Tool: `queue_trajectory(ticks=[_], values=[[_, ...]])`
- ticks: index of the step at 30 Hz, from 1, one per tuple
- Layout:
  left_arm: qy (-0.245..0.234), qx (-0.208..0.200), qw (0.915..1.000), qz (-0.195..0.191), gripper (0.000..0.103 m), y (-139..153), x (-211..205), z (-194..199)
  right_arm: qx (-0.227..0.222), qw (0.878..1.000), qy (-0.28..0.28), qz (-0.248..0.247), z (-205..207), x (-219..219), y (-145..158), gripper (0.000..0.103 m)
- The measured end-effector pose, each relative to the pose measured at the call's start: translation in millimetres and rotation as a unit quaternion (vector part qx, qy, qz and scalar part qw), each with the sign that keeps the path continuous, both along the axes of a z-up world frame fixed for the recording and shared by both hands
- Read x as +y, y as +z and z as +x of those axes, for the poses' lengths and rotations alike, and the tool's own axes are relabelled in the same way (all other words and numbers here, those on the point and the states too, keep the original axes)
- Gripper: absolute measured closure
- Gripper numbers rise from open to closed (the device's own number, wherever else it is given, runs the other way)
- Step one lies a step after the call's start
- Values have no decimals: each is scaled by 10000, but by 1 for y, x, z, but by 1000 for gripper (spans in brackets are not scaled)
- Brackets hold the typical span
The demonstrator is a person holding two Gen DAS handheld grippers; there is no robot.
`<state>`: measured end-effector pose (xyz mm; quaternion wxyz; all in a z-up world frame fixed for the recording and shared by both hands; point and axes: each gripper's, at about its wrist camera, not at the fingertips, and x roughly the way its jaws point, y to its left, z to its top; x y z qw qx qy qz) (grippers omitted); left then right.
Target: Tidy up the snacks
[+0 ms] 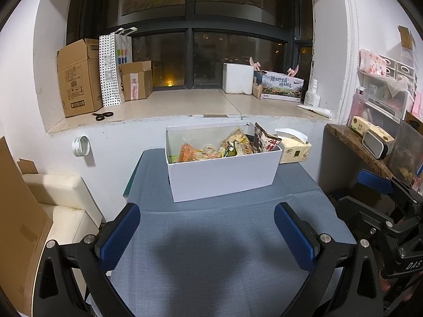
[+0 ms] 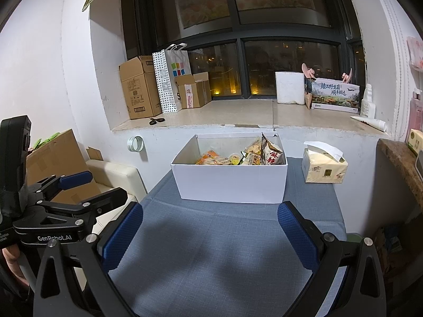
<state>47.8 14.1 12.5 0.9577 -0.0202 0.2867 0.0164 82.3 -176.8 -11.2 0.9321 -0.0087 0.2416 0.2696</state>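
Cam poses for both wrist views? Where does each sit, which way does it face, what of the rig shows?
Left wrist: sits behind the open left gripper, above the blue tablecloth, facing the white snack box and window; the right gripper shows at right edge.
Right wrist: sits behind the open right gripper, facing the same way; the left gripper and a bit of the hand show at left.
Shared: the box, tissue pack, scissors, tape roll.
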Motion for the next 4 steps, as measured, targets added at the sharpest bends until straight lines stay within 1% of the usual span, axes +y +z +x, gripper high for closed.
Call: queue_trajectory(ticks=[4], values=[[0, 0, 10000, 3, 0, 0, 0, 0, 10, 10000, -8, 1, 0, 0, 0, 0]])
